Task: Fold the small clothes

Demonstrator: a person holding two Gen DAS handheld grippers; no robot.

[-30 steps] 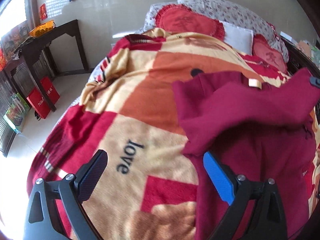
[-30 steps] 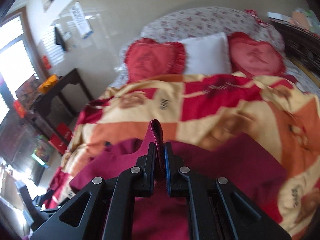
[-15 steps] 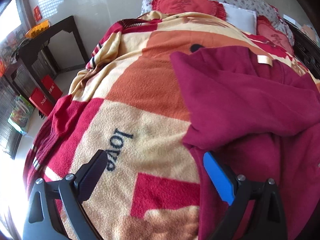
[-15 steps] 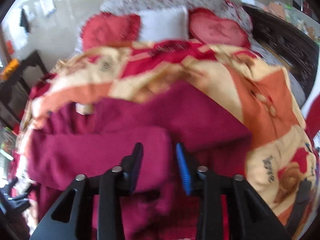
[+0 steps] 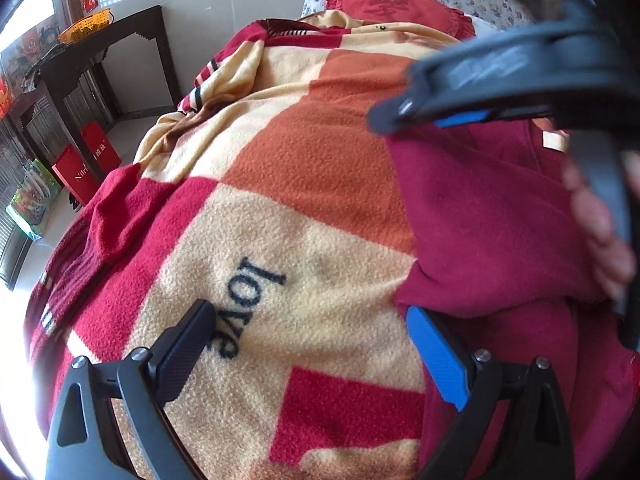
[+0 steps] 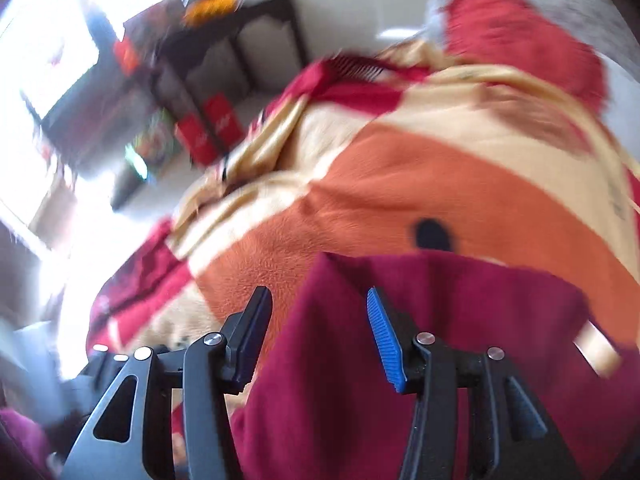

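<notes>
A dark red garment [image 5: 492, 216] lies on a bed under a fleece blanket [image 5: 312, 152] of red, orange and cream squares, well in from the bed's left edge, one flap folded over the rest. The left gripper [image 5: 316, 344] hangs over the blanket with fingers [image 5: 436, 356] spread wide and empty, the blue one just at the garment's folded edge. The right gripper [image 6: 318, 328] has just been opening; its fingers stand partly apart above the garment's near corner, gripping nothing. A hand [image 5: 600, 220] holds it.
</notes>
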